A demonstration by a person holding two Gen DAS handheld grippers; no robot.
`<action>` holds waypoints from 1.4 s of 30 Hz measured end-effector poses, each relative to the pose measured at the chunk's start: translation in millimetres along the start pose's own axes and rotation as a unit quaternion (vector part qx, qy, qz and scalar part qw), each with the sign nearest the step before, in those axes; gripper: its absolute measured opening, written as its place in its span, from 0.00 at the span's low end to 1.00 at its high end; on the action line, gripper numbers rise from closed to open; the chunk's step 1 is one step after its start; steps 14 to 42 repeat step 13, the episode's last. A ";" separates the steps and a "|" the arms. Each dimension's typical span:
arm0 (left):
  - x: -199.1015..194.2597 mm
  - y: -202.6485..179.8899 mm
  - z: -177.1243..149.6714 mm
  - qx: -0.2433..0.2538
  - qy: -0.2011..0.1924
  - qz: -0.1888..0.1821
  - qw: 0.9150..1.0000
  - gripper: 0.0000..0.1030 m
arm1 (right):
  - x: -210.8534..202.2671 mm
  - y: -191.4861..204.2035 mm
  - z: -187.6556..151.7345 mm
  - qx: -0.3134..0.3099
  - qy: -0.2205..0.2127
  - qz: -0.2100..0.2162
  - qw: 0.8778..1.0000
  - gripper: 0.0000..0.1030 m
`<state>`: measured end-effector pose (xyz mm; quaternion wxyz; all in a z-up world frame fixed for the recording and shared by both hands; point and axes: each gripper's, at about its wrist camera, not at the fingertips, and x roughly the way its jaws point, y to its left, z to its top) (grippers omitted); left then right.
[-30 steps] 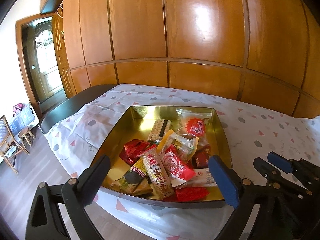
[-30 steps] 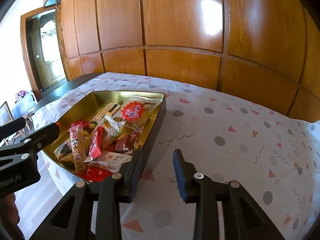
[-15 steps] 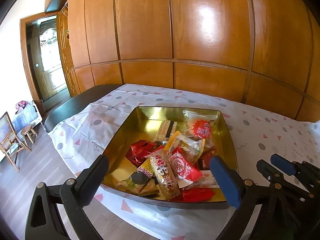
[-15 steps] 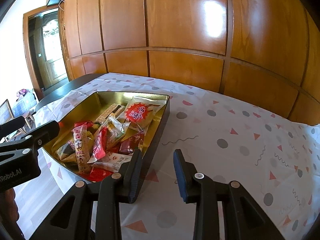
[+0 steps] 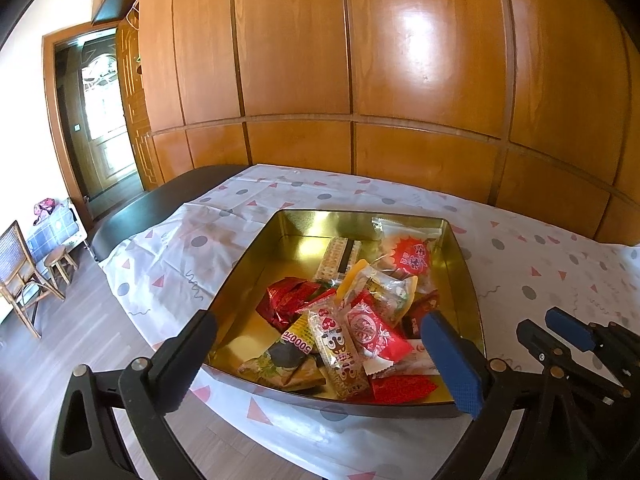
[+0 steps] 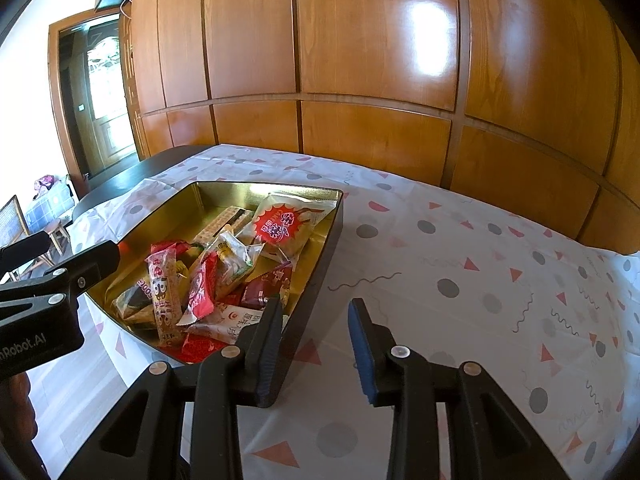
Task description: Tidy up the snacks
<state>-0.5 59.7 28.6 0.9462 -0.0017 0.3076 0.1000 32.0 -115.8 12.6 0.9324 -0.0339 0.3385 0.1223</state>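
A square tin (image 5: pixel 360 214), gold inside and dark outside, sits on the patterned tablecloth and holds several wrapped snacks. Among them are a white packet with a red sunburst (image 5: pixel 412 256), a long packet with red characters (image 5: pixel 336 344), a shiny red wrapper (image 5: pixel 288 300) and a wafer strip (image 5: pixel 338 256). My left gripper (image 5: pixel 318 320) hovers wide open over the tin's near edge, with nothing held. My right gripper (image 6: pixel 316 304) hangs over the cloth just right of the tin (image 6: pixel 260 185), its blue-padded fingers a narrow gap apart with nothing between them.
The tablecloth (image 6: pixel 460 260) stretches to the right of the tin. A wooden panelled wall (image 5: pixel 360 80) stands close behind the table. On the left are the table's dark bare end (image 5: pixel 160 204), a doorway, a chair (image 5: pixel 16 264) and a small stool (image 5: pixel 60 260) on the floor.
The left wrist view has tilted up a little, so the tin sits slightly lower in it. The right gripper has barely moved and keeps the same narrow gap.
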 end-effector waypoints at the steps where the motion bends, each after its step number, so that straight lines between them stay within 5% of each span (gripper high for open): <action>1: 0.1 -0.3 0.0 0.000 0.001 0.000 1.000 1.00 | -0.5 -0.4 -0.2 0.000 0.000 0.001 1.000 0.34; 42: 1.9 -4.1 -0.9 0.008 0.000 -0.019 1.000 0.96 | 0.3 -5.9 -1.6 0.005 -0.003 0.003 1.000 0.34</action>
